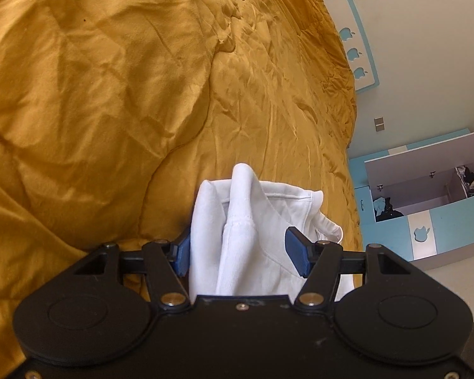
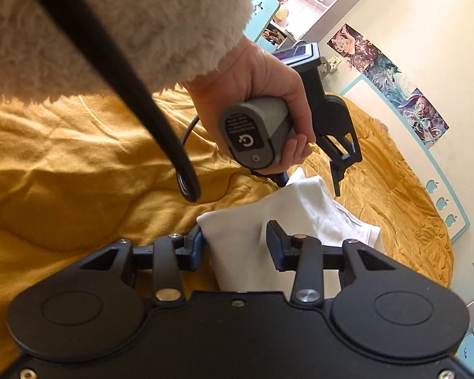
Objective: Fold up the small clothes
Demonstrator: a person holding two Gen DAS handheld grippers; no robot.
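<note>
Garment [image 1: 252, 230], white and small, lies bunched on the quilt [image 1: 110, 94] near the quilt's right edge; it looks light, soft and limp, a thin knit that should drape and crumple rather than hold a crease; nothing about it looks fragile or slippery.

Left gripper [image 1: 241, 249] has its 2 blue pads [image 1: 295, 252] set wide, with a raised fold of the cloth standing between them; whether the pads press the cloth I cannot tell. Right gripper [image 2: 235, 246] likewise stands open, cloth lying in the gap, the left pad just touching its edge, with no firm pinch visible. In the right wrist view the left hand [image 2: 246, 94] holds its tool above the far side of the garment.

Best hold, I judge, is a stitched hem [image 1: 287, 195] or a corner, where the layers are thicker and will not slide apart; a pinch in mid-panel would only lift a tent.

Left of the garment the quilt is open and broad, though rumpled and soft; right of it the quilt drops off toward the blue cabinet [image 1: 426, 189], so folding should go leftward.
</note>
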